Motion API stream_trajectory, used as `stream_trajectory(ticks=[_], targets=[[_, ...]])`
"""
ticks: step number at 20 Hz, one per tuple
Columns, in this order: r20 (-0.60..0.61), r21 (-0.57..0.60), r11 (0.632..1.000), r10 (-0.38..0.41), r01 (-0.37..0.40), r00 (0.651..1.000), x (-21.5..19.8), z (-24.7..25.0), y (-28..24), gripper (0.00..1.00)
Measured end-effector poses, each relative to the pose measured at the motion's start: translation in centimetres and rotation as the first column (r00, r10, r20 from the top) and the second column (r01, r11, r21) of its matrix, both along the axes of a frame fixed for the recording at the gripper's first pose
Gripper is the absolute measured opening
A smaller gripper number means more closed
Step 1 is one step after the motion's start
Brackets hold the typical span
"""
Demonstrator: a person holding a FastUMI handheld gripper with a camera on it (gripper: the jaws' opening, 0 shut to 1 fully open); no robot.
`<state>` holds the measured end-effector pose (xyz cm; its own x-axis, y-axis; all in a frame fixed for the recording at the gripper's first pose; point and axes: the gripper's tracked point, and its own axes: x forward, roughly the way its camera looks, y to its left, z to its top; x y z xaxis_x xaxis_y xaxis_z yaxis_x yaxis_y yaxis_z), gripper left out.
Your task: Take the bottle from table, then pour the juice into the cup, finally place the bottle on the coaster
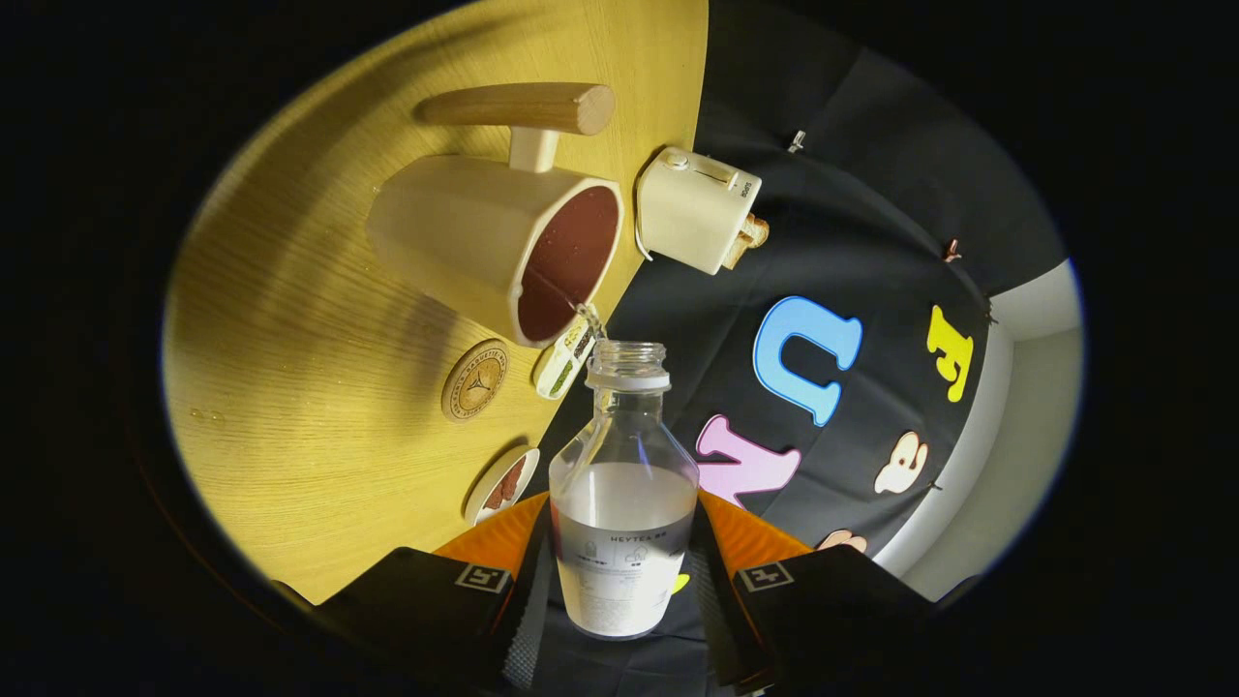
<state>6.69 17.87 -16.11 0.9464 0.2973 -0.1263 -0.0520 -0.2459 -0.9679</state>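
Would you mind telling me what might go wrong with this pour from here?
The bottle, clamped between the fingers, sends only a thin stream past the cup rim, so juice may dribble onto the table. The small packet beside the cup could get wet.

Light wood-grain table (290, 319): cream mug with wooden handle (484, 237), round wooden coaster (475, 379), cream toaster (697, 208) at edge, small round plate (501, 484).

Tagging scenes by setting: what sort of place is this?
Likely a staged kitchen-style tabletop in a booth: a wooden table with a cup, coasters, a small toaster, and a cloth wall behind. The tongs grip a bottle, pouring.
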Motion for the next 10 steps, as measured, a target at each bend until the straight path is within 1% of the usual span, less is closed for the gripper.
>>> stream_trajectory(ticks=[10], targets=[[0.04, -0.064, 0.997, 0.049, -0.047, 0.998, 0.41, 0.42, 0.81, 0.7]])
